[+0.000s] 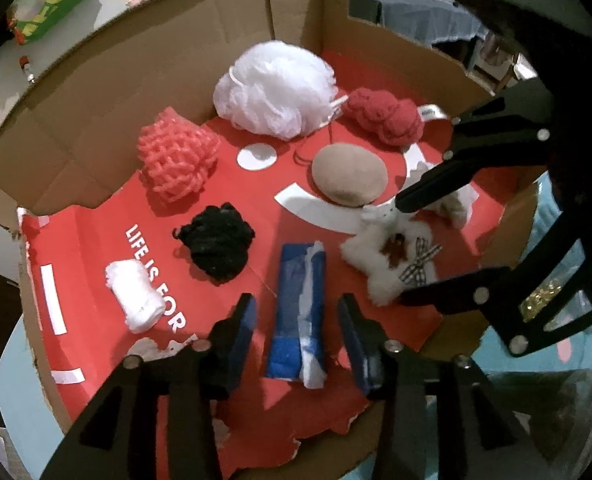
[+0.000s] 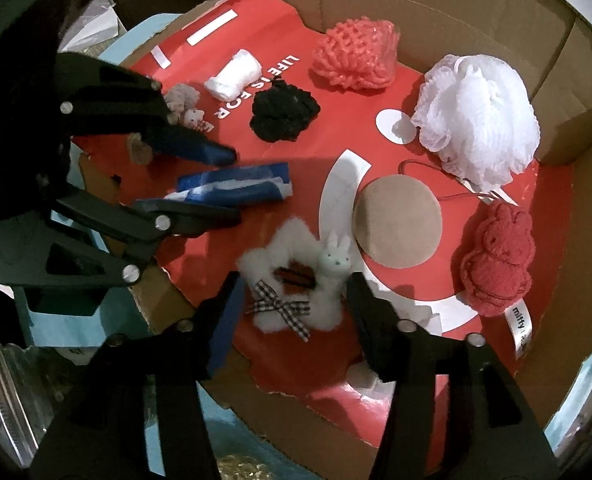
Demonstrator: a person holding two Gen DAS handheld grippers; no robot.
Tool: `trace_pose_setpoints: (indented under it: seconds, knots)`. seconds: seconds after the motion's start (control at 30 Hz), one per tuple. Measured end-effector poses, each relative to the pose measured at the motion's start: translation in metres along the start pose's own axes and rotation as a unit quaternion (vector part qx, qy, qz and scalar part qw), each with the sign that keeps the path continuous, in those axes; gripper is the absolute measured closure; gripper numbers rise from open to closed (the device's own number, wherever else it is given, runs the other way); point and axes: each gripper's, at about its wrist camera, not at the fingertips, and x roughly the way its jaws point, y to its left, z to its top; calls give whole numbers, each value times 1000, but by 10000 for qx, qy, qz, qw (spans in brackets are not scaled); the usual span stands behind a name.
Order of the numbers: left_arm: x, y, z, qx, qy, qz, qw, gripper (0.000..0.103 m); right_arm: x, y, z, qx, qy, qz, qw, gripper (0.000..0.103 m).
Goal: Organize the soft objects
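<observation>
The left gripper (image 1: 296, 322) stands with its jaws apart, straddling a blue tissue pack (image 1: 296, 316) without pressing it. The right gripper (image 2: 292, 300) is likewise parted around a white fluffy scrunchie (image 2: 292, 284) with a checked bow and a small rabbit figure (image 2: 335, 256); the pads stand clear of its fluff. Both lie on the red sheet (image 1: 96, 240) lining a cardboard box (image 1: 96, 120). Farther off sit a tan round pad (image 1: 349, 178), a black scrunchie (image 1: 218, 242), a white cloth roll (image 1: 136, 296), a pink net sponge (image 1: 178, 156), a white mesh pouf (image 1: 276, 88) and a red knitted rabbit (image 1: 383, 116).
</observation>
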Motion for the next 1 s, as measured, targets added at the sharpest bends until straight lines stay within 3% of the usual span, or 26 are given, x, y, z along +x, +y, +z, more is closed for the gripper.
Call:
trace_pose_setpoints:
  seconds: [0.07,0.23,0.3,0.37,0.5,0.8,1.0]
  knots:
    - [-8,1,-2,-90,-95,14,9999,53,3,5,4,21,-19,-84,10000,46]
    - [-33,5,-10,-491,-400,49,9980,29,-8,3,3,368,-184,-238,9989,45]
    - [-43,9,-14,-733,-520,112,9959,19,-19,3,0,544,-309,-339,9975,39]
    - [-53,13,-18,-1019,-644,212,9925,17,-32,4,-5,763,-467,-407,9952,31]
    - [-66,20,-29,-1490,-821,357,9848,6,-54,7,-16,1174,-748,-623,9883,29]
    - [-68,11,-43,-2052,-814,627,9733,2,-71,7,-43,2047,-1014,-1086,9675,25]
    - [-57,12,-48,-2248,-627,749,9695,2,-66,0,-57,2519,-1046,-1005,9568,25]
